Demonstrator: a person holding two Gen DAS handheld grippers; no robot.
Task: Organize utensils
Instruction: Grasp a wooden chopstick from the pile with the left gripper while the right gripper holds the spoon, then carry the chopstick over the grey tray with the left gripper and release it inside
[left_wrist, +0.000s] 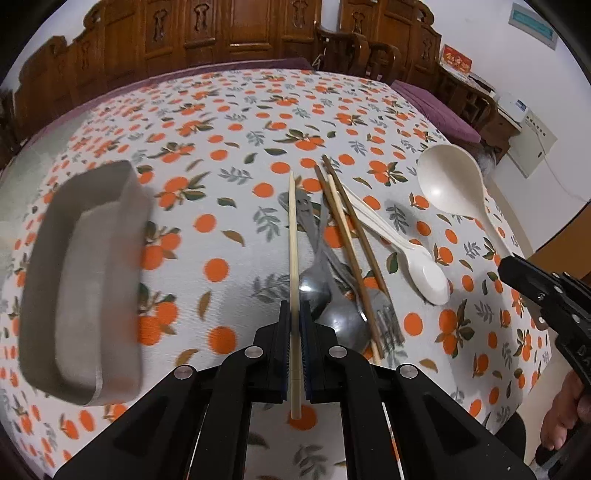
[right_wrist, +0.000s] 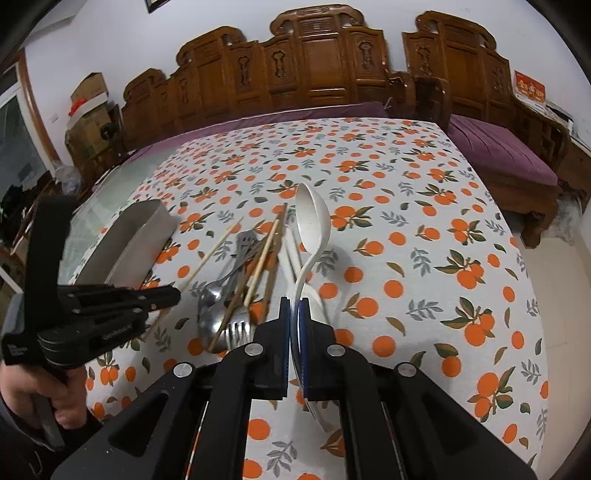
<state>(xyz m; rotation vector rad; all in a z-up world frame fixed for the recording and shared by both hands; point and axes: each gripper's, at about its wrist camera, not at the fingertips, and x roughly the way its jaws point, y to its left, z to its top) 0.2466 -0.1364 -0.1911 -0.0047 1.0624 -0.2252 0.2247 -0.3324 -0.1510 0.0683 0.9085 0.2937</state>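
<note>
My left gripper (left_wrist: 294, 310) is shut on a pale bamboo chopstick (left_wrist: 293, 236) and holds it above the table; it also shows in the right wrist view (right_wrist: 173, 295). My right gripper (right_wrist: 294, 306) is shut on the handle of a large cream ladle (right_wrist: 312, 225), bowl raised; the ladle also shows in the left wrist view (left_wrist: 452, 184). On the cloth lies a pile: metal spoons (left_wrist: 332, 306), a metal fork (left_wrist: 388, 321), brown chopsticks (left_wrist: 354, 240) and a white plastic spoon (left_wrist: 424, 269). A grey metal tray (left_wrist: 81, 280) sits left of the pile.
The table carries an orange-print cloth (right_wrist: 424, 277). Carved wooden benches with purple cushions (right_wrist: 498, 155) stand behind and to the right. The tray also shows in the right wrist view (right_wrist: 129, 243), near the table's left edge.
</note>
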